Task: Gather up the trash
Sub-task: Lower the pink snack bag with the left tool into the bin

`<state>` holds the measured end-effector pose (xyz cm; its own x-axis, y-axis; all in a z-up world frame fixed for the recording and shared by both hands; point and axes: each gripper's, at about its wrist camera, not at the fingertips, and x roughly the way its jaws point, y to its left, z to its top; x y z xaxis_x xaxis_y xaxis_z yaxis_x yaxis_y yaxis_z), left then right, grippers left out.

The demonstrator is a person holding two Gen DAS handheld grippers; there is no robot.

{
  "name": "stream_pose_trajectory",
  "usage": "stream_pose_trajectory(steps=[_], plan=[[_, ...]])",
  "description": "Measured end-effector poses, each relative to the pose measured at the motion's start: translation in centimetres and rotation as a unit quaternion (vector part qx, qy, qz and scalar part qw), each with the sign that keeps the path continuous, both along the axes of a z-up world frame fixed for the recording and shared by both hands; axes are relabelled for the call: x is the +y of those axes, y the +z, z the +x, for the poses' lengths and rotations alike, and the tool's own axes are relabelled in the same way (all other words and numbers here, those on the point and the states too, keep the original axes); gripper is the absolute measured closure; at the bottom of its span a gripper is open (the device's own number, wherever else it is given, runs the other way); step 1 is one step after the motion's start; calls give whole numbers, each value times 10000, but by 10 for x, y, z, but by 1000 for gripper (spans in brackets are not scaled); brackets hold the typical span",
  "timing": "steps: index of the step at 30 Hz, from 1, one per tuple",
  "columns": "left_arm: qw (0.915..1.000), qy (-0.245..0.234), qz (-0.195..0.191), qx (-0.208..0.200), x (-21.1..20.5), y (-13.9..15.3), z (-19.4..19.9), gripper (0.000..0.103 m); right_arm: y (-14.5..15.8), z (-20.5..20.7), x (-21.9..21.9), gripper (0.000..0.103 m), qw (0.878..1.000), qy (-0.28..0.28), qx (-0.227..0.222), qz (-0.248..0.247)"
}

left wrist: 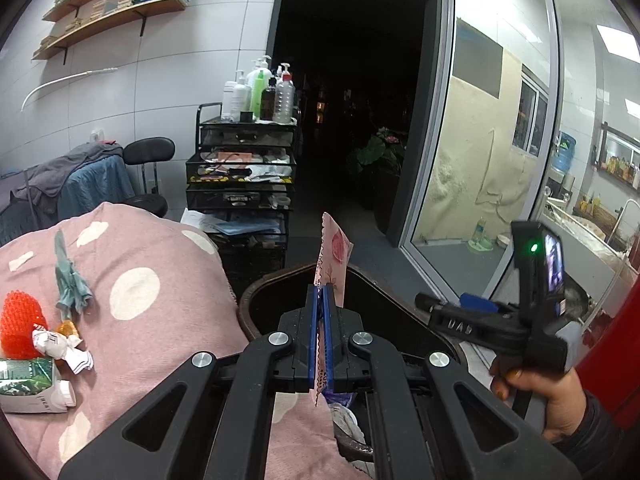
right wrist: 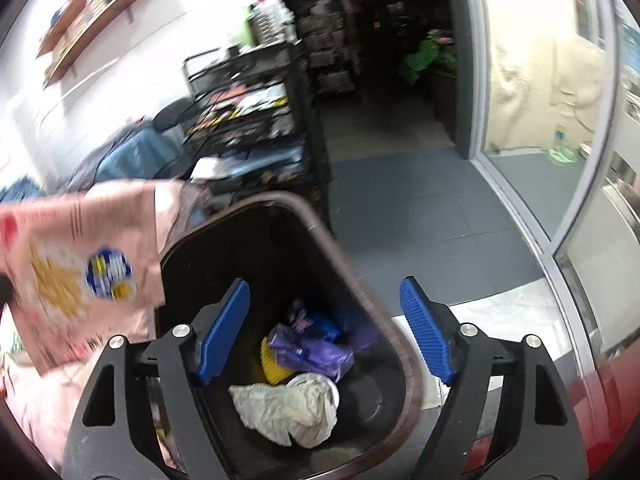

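My left gripper (left wrist: 322, 292) is shut on a pink snack wrapper (left wrist: 333, 258) and holds it upright over the near rim of a dark trash bin (left wrist: 256, 300). The same wrapper shows blurred at the left of the right wrist view (right wrist: 80, 272). My right gripper (right wrist: 324, 320) is open and empty above the bin (right wrist: 320, 220). Inside lie a crumpled white tissue (right wrist: 288, 408), a purple wrapper (right wrist: 312, 352) and a yellow piece (right wrist: 272, 368). On the pink dotted cover (left wrist: 140, 280) lie a red mesh (left wrist: 20, 328), a crumpled white wrapper (left wrist: 60, 348), a teal strip (left wrist: 70, 276) and a carton (left wrist: 32, 384).
A black wire cart (left wrist: 244, 176) with bottles on top stands behind the bin. A black chair (left wrist: 148, 168) and draped clothes stand at the left. A dark doorway (left wrist: 352, 100) and a glass door (left wrist: 492, 140) are ahead. Something red (right wrist: 560, 420) lies right of the bin.
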<state>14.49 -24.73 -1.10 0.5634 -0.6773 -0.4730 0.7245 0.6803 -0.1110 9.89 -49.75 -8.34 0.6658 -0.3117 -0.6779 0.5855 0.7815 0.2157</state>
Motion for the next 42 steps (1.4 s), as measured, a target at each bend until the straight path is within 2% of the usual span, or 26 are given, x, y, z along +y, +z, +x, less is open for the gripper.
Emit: stream_pose_trajectory(steps=[7, 12, 17, 19, 21, 26, 35, 42], plan=[[9991, -255, 208, 278, -23, -10, 2, 99, 6, -10, -18, 25, 9995, -279, -103, 77], [9972, -407, 540, 326, -42, -18, 2, 99, 10, -12, -19, 25, 9994, -290, -164, 42], [9946, -492, 790, 466, -53, -31, 4, 98, 15, -20, -20, 17, 9986, -441, -294, -68], [9934, -464, 923, 491, -55, -36, 4, 85, 16, -21, -21, 15, 9982, -502, -323, -88], [9930, -406, 941, 591, -53, -41, 6, 38, 18, -23, -24, 13, 9975, -585, -382, -66], [9941, -316, 806, 647, -48, -42, 6, 12, 19, -27, -28, 9, 9965, -702, -458, -60], [9954, -271, 601, 688, -45, -38, 7, 10, 20, -28, -27, 7, 9964, -646, -552, -43], [9979, -246, 457, 389, -30, -23, -4, 7, 20, -21, -14, 7, 9976, -360, -584, -26]])
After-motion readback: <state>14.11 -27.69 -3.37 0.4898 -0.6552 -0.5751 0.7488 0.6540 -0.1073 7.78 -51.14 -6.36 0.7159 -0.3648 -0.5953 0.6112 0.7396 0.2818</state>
